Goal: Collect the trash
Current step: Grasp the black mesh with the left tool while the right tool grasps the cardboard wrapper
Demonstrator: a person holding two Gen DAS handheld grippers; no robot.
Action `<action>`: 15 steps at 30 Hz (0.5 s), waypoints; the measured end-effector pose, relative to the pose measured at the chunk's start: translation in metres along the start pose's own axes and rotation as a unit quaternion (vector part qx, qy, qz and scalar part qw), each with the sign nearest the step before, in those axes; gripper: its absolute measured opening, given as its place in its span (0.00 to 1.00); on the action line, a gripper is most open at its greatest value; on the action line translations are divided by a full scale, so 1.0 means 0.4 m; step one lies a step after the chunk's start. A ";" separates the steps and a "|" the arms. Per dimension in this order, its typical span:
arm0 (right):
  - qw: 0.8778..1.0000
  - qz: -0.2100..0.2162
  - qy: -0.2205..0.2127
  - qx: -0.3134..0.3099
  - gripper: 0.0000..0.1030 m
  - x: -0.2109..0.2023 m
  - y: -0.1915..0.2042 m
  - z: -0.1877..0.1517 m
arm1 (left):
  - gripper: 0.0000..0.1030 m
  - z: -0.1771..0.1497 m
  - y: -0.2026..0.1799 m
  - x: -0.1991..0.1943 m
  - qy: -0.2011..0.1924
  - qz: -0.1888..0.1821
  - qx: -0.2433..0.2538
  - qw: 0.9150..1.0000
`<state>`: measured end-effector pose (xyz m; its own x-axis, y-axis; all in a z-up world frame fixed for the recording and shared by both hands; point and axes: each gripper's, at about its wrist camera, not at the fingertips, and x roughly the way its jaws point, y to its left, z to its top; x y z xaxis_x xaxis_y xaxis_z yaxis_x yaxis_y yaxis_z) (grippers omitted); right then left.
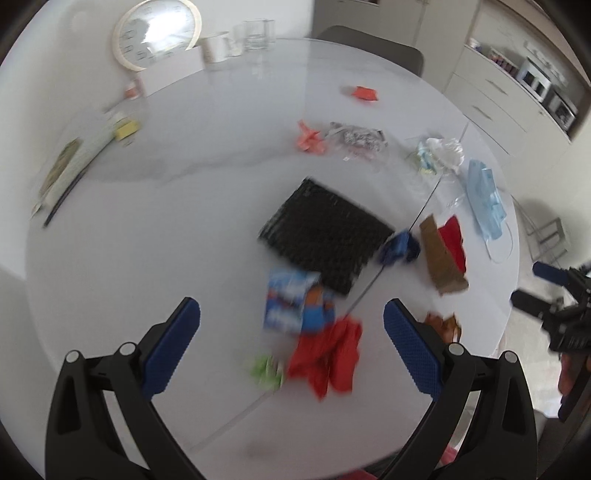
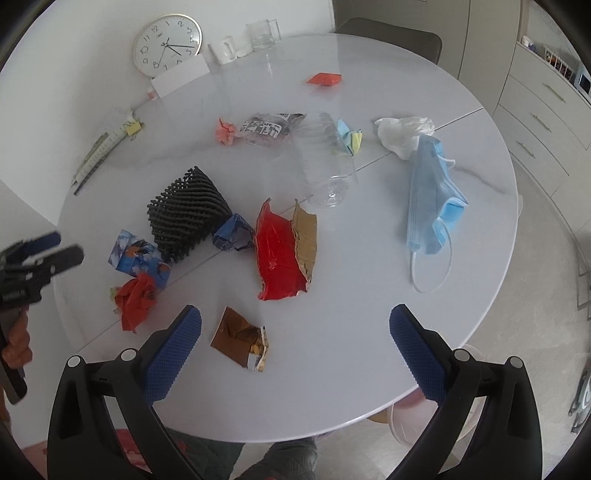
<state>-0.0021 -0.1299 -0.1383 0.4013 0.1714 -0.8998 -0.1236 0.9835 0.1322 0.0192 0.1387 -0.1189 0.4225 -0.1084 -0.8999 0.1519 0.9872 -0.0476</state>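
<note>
Trash is scattered on a round white table [image 2: 369,258]. My left gripper [image 1: 291,325] is open and empty above a crumpled red paper [image 1: 328,354], a green scrap [image 1: 266,369] and a blue printed wrapper [image 1: 291,299]. My right gripper [image 2: 295,332] is open and empty above a brown foil wrapper [image 2: 240,339]. Beyond it lie a red and brown torn card [image 2: 284,251], a black foam net [image 2: 188,214], a crumpled blue paper [image 2: 232,234], a clear plastic bottle [image 2: 325,162] and a blue face mask [image 2: 432,195].
A wall clock [image 2: 166,44], glasses [image 2: 262,33] and a white mug [image 2: 223,50] stand at the table's far edge. A notepad and pen [image 2: 96,155] lie far left. A chair [image 2: 391,37] stands behind the table; drawers [image 2: 539,122] are at the right.
</note>
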 end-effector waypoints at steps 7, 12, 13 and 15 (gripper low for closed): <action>1.000 -0.015 0.024 0.005 0.98 0.122 0.034 0.041 | 0.93 0.118 -0.035 0.122 0.026 -0.072 0.140 0.987; 0.997 -0.061 0.049 0.009 0.97 0.211 0.040 0.071 | 0.93 0.181 -0.019 0.221 0.068 -0.136 0.237 0.960; 0.997 -0.059 0.054 0.016 0.95 0.220 0.036 0.073 | 0.93 0.197 -0.009 0.245 0.080 -0.143 0.244 0.956; 0.996 -0.049 0.065 0.034 0.90 0.241 0.029 0.077 | 0.92 0.222 0.007 0.286 0.102 -0.174 0.260 0.944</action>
<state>0.0633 -0.1000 -0.2108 0.2871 0.0703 -0.9553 -0.0257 0.9975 0.0656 0.1474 0.1189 -0.1833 0.0930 -0.3387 -0.9363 0.6901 0.6998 -0.1846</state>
